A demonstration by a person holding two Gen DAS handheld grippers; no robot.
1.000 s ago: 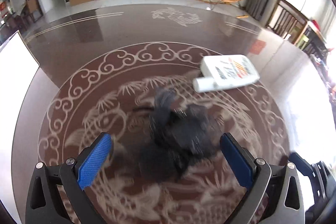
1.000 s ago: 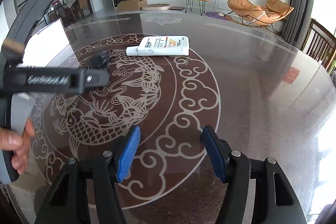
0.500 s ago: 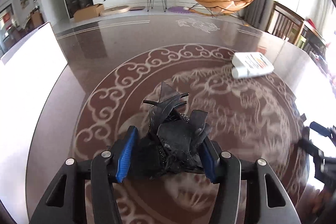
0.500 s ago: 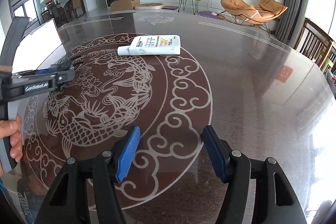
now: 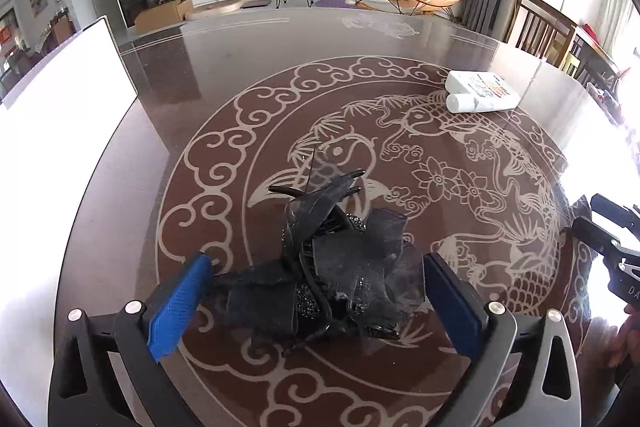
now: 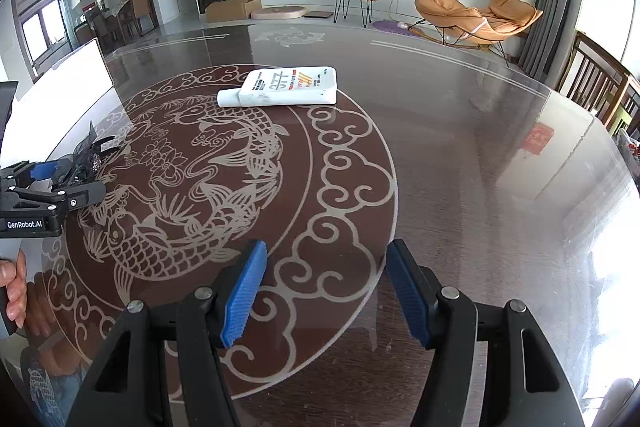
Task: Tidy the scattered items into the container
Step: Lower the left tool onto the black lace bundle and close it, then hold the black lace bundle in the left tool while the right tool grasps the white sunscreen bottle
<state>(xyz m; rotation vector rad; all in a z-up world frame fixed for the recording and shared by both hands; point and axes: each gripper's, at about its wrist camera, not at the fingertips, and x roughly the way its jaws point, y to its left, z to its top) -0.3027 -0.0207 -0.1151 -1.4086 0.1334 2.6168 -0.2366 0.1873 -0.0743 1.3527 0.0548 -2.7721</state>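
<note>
Hair clip (image 5: 332, 267) lies near container (image 5: 60, 131) (bottle (image 5: 480, 91) well apart).

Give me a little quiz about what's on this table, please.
1. What lies between the fingers of the left gripper? A) black hair clip B) spoon C) nothing
2. True or false: the white bottle stands upright.
3. Is the right gripper holding anything?
Key: 1. A; its jaws have just been opening and stand wide around the black hair clip without pressing it. 2. False; it lies flat on the table. 3. No; it is open and empty.
</note>
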